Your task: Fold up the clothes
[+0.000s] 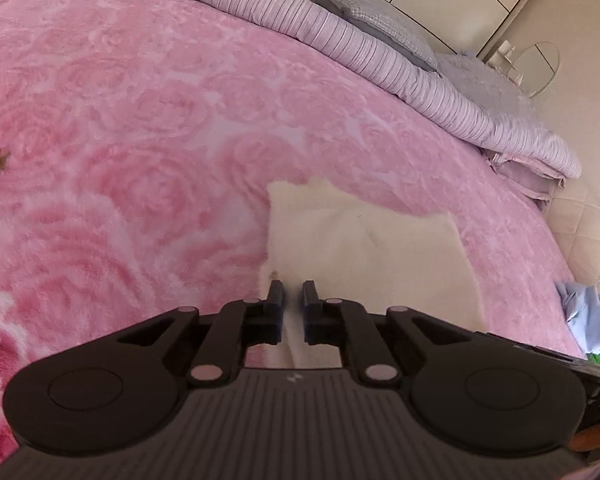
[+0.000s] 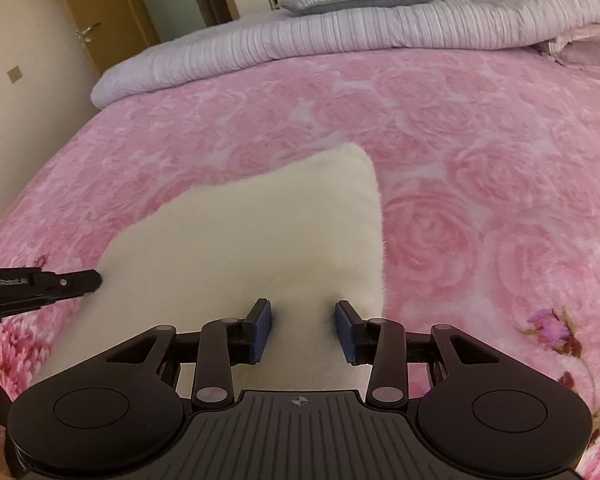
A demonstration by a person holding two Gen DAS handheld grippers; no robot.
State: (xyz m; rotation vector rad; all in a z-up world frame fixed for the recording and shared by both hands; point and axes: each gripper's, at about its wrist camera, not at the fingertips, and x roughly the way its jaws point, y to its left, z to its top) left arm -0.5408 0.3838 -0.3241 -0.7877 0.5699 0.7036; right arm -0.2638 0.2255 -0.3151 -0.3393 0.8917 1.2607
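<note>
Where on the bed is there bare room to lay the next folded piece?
The pink rose blanket is bare between the cream garment and the rolled striped duvet, and also to the garment's right in the right wrist view. It is crowded near the blue clothes at the bed's edge and around both grippers.

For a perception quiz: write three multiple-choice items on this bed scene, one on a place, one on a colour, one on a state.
1. The cream fluffy garment lies on: A) the pink rose-patterned fleece blanket; B) a wooden chair; C) the floor.
2. The right hand-held gripper has pads coloured: A) red; B) blue; C) green.
3. Its jaws stand: A) apart; B) clamped on a pillow; C) clamped on a sock.
Answers: A, the pink blanket surrounds the garment; B, two blue pads face each other; A, cream fabric shows unpinched in the gap between them.
</note>
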